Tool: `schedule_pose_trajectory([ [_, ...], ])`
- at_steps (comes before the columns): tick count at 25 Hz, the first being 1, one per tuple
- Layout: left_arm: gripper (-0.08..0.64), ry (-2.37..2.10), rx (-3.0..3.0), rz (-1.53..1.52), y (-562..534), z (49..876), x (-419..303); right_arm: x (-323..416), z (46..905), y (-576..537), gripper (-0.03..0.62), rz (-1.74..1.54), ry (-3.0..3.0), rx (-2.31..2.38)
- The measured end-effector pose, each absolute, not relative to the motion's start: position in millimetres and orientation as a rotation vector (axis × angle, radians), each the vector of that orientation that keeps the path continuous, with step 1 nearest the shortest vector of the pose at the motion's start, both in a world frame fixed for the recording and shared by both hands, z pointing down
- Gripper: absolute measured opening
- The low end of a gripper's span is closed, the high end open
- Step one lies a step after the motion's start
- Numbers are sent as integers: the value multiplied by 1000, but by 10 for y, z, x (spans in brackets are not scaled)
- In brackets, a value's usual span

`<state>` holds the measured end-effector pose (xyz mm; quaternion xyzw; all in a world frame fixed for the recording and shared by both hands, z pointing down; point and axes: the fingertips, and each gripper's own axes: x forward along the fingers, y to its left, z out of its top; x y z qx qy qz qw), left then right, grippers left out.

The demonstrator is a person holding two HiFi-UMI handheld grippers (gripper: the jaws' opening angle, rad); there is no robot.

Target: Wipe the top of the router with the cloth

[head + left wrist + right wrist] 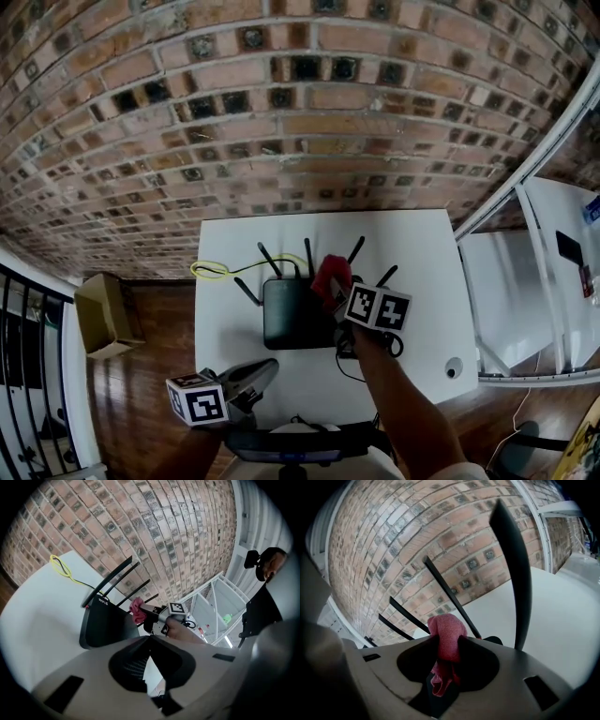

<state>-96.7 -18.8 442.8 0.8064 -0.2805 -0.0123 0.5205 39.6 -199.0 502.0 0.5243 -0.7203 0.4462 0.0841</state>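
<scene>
A black router with several upright antennas lies flat on the white table; it also shows in the left gripper view. My right gripper hangs over the router's right rear corner, shut on a bunched red cloth. In the right gripper view the red cloth is pinched between the jaws, with an antenna close in front. The cloth also appears in the left gripper view. My left gripper stays low near the table's front edge, jaws together with nothing between them.
A yellow cable loop lies on the table left of the router, and a black cord trails off its right front. A small round white object sits at the front right. A cardboard box stands on the wooden floor at left. A brick wall is behind.
</scene>
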Motion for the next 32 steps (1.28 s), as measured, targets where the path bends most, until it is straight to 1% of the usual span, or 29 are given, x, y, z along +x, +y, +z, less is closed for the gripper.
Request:
schedule_pose_trajectory([
  [4, 23, -648, 1944, -21, -189, 4432, -882, 452, 4612, -1889, 143, 1261, -2254, 1584],
  [8, 23, -601, 1955, 3, -173, 4415, -763, 674, 4270, -1838, 143, 1226, -2303, 1671],
  [14, 23, -551, 1965, 21, -140, 4362, -649, 954, 3931, -1932, 141, 1167, -2307, 1847],
  [20, 23, -542, 1974, 34, -141, 4371, -698, 1128, 3843, -2043, 141, 1150, -2234, 1991],
  [32, 23, -551, 1983, -26, -226, 4334, -826, 933, 4141, -2126, 140, 1252, -2166, 1918],
])
